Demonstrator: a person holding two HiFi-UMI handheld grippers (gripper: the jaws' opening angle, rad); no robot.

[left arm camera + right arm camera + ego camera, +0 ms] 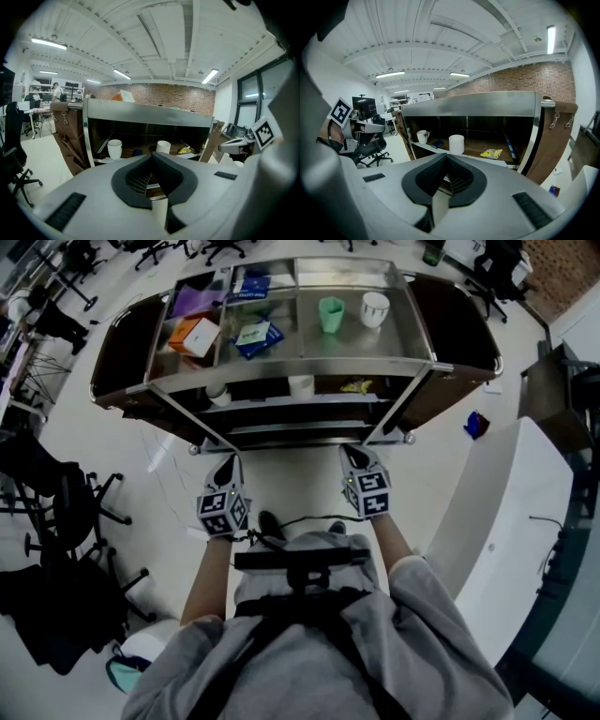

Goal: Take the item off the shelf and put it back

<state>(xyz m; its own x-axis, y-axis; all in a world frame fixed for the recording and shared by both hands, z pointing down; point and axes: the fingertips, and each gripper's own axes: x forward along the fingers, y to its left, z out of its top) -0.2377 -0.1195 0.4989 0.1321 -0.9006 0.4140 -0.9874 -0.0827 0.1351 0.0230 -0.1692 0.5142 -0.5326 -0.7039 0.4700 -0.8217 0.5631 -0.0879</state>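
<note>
Nearest the head camera, at the bottom of the frame, grey-sleeved forearms are stretched forward. The left gripper (228, 460) and the right gripper (352, 452) are held side by side at mid-frame, short of the cart (394, 365). Both are tipped slightly downward toward its open front, which is judged a waiting posture and not a reach. In each gripper view the jaws are seen pressed together with nothing between them.

Beyond them, the middle shelf (478, 149) is left open at the front so it can be reached. A white mug (423, 136) is stood at its left, a small blue thing (437, 144) beside it, a white cylinder (456, 144) near the middle and a crumpled yellow packet (491, 153) to the right. Which of these is the task's item cannot be told. All are resting on the shelf, which fits equally an item waiting to be taken and one set back.

Farthest, toward the top of the head view, the top tray (412, 329) is divided so that small goods are kept sorted. An orange box (196, 336) and a purple thing (195, 301) are held at upper left, blue packets (257, 337) in the next compartment, and a green cup (330, 314) and a white cup (374, 308) in the widest.
</note>
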